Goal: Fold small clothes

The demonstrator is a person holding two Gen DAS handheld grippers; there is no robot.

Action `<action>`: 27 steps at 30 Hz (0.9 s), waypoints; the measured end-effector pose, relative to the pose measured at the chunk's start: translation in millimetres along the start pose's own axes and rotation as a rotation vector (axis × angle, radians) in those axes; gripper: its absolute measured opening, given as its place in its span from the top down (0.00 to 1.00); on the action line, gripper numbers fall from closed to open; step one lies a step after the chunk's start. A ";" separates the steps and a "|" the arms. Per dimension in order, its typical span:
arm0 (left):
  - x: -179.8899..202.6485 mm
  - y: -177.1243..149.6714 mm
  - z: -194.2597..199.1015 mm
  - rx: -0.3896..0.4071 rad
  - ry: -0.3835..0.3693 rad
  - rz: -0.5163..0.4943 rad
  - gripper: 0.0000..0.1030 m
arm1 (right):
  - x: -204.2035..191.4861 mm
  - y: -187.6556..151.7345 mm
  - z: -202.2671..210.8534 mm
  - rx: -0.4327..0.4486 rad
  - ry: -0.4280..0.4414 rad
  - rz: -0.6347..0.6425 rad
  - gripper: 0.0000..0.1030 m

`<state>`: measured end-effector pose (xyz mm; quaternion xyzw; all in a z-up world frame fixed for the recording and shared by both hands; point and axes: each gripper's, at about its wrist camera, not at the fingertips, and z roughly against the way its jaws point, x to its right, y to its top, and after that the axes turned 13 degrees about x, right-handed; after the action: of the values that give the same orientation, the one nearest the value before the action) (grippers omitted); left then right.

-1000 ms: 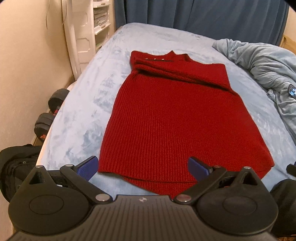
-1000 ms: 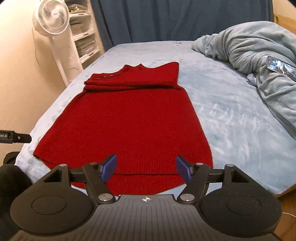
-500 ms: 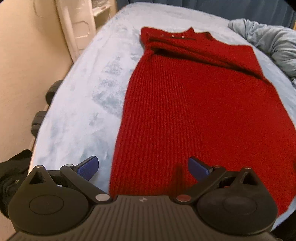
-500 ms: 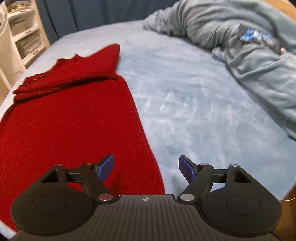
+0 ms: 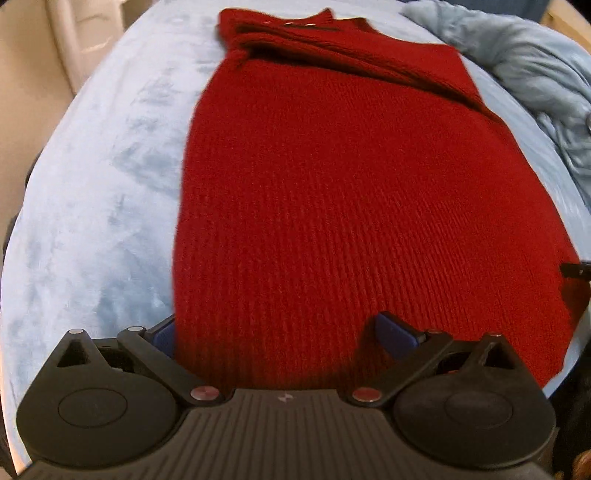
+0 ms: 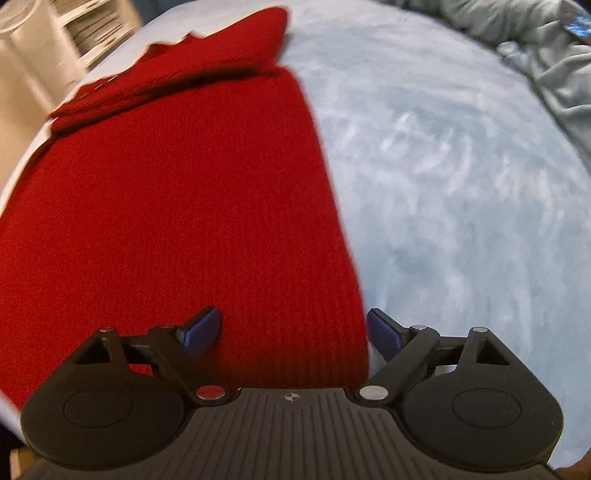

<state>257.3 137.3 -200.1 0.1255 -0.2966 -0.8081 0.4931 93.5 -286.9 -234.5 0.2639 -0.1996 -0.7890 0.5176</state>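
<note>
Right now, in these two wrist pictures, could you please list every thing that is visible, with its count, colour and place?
knit sweater: one, red, flat on the bed, top part folded over at the far end, hem nearest the grippers.
bed cover: one, pale blue, plush, under the sweater.
rumpled blanket: one, grey-blue, heaped at the far right of the bed.
shelf unit: one, white, blurred, beside the bed at far left.
left gripper: one, black with blue pads, open, straddling the sweater's near left edge.
right gripper: one, black with blue pads, open, straddling the sweater's near right edge.
</note>
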 end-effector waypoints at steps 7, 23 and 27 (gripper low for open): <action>3.4 9.6 -10.6 -0.045 0.026 0.098 0.01 | -12.5 6.9 -10.7 -0.042 -0.035 -0.007 0.12; 9.2 38.8 92.9 0.100 0.003 0.189 0.82 | -20.5 28.8 112.6 0.142 0.149 -0.172 0.84; 8.3 19.4 125.5 0.092 -0.032 0.200 0.82 | -19.5 12.1 152.4 0.168 0.174 -0.169 0.84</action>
<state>205.2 168.1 -88.2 0.1048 -0.3521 -0.7423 0.5604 13.4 -267.2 -104.3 0.3896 -0.1962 -0.7845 0.4409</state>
